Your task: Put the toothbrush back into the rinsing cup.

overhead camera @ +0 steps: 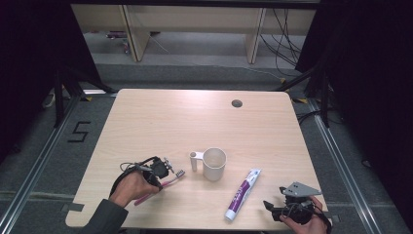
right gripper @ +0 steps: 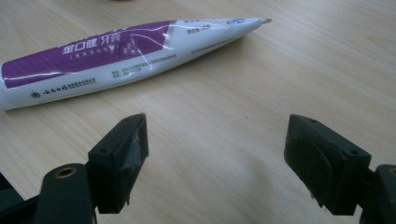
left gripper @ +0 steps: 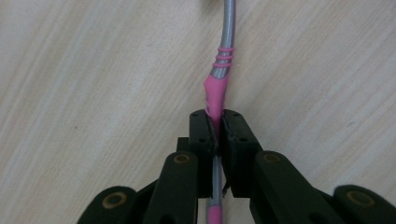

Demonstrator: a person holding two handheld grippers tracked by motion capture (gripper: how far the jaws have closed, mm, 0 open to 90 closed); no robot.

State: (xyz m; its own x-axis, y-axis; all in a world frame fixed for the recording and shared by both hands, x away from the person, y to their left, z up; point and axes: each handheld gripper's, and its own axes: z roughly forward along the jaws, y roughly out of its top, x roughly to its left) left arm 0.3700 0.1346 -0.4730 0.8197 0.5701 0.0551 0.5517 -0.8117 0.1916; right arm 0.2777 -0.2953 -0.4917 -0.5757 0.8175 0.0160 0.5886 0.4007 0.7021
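Here, taking the white cup (overhead camera: 214, 164) near the middle of the wooden table (overhead camera: 160, 122) as the landmark, the person's left hand (overhead camera: 130, 187) comes in from the near edge well to the left of the cup and holds the left gripper (overhead camera: 163, 171), which points toward the cup. Its jaws are pressed together on the pink part of a toothbrush (overhead camera: 160, 187); in the left gripper view the two black pads pinch the toothbrush (left gripper: 215, 93) handle where the pink grip meets the grey neck, and the neck runs on past three thin pink rings toward the top of that view. From above, the pink handle trails back toward the near-left, away from the cup, while the bristled head sits just left of the cup's handle, close to it but apart. The cup stands upright with its handle turned to the left. To the right of the cup and nearer the person lies a toothpaste tube (overhead camera: 242, 193), white with a purple band, flat on the table, its crimped end toward the cup and its cap end toward the near edge. Farther right, well apart from the cup, the right hand (overhead camera: 307, 224) holds the right gripper (overhead camera: 271, 207), its jaws spread wide over bare table; in the right gripper view the toothpaste tube (right gripper: 121, 53) lies across the wood beyond the open jaws, touching neither.
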